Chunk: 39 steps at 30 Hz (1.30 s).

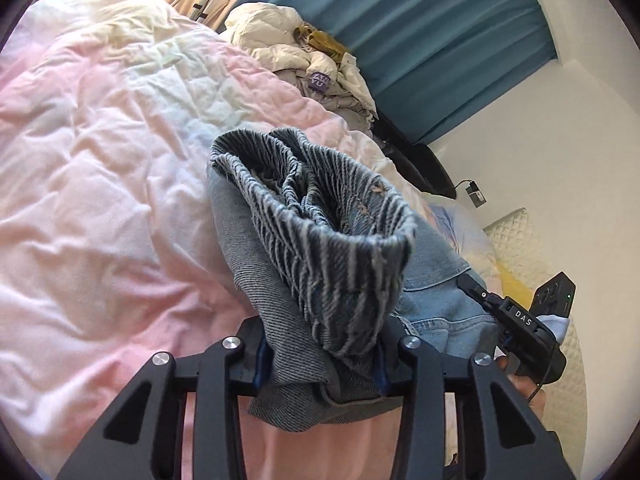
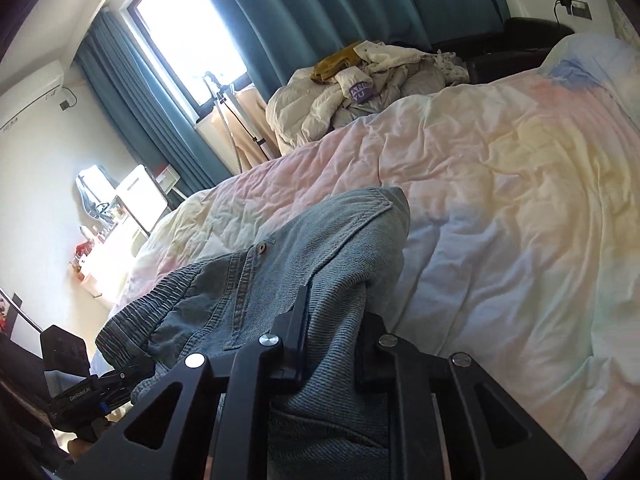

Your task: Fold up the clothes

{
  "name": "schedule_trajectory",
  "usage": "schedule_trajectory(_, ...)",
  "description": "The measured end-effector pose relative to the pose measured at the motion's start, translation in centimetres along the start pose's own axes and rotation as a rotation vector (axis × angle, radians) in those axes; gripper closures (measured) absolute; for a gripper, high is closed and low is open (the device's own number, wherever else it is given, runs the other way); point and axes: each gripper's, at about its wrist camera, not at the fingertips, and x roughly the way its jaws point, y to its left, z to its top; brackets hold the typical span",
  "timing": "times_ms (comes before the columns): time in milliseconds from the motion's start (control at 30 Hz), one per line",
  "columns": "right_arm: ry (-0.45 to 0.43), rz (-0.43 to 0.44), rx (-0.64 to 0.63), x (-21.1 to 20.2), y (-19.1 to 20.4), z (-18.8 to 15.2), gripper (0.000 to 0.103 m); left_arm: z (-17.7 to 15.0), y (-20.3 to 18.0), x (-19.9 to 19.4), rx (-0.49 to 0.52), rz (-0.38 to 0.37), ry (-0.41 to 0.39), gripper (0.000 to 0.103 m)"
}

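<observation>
Jeans [image 1: 320, 248] hung bunched between the two hand-held grippers, lifted clear above the pastel quilt [image 1: 100, 152] that covered the bed. Seen from the left wrist, the left gripper [image 1: 320, 364] pinched a thick wad of the denim, its jaws pressed against the cloth on both sides, with the ribbed elastic waistband gaping open just beyond them. From the right wrist, the right gripper [image 2: 332, 344] clamped another fold of the same jeans, a seam and a small rivet showing just past its jaws. The right gripper also appeared in the left view, at the far side of the denim, with a hand [image 1: 524, 384] on its grip. Beyond the quilt, a heap of pale clothes [image 2: 360, 88] lay near the teal curtains [image 2: 320, 12]
</observation>
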Motion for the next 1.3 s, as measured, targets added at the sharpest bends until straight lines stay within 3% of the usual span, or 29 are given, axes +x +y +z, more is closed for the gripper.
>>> schedule_trajectory(167, -0.051, -0.028, -0.014, -5.0, -1.8, 1.4, 0.088, 1.5, -4.3, 3.4, 0.041, -0.050, 0.001, 0.064)
schedule_trajectory(533, -0.227, -0.161, 0.010, -18.1, -10.8, 5.8, 0.088, 2.6, -20.2, 10.7, 0.204, -0.203, 0.068, 0.064)
schedule_trajectory(800, -0.309, -0.284, 0.056, -23.7, -19.2, 6.0, 0.088, 0.0, -29.6, 16.8, 0.317, -0.277, 0.147, 0.064)
schedule_trajectory(1033, -0.329, -0.375, 0.089, -25.5, -25.3, 3.9, 0.088, -2.6, -33.5, 22.0, 0.386, -0.313, 0.215, 0.064)
schedule_trajectory(1300, -0.291, -0.455, 0.177, -24.1, -31.6, -0.6, 0.088, -6.7, -33.9, 28.6, 0.460, -0.311, 0.323, 0.064)
